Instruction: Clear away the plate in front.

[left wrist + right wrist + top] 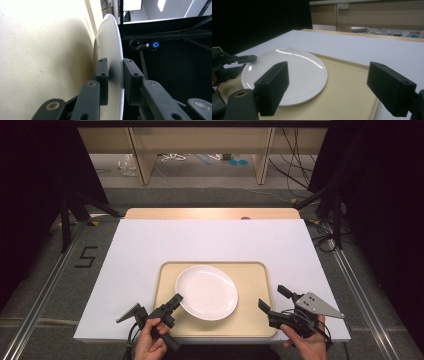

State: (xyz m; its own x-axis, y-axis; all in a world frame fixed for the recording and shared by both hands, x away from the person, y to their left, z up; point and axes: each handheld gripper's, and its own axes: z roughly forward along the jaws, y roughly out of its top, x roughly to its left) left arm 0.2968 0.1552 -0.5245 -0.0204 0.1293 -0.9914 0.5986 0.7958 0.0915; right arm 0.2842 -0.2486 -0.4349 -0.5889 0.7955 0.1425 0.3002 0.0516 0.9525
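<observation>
White plate [110,50] rim clamped in left gripper [115,75] jaws; right gripper [337,92] jaws apart

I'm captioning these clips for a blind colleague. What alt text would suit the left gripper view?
The left tool has its two black jaws on either side of the rim of a white plate, seen edge-on, pads close against it. To the left lies the pale beige tray; to the right, dark space with cables.
</observation>
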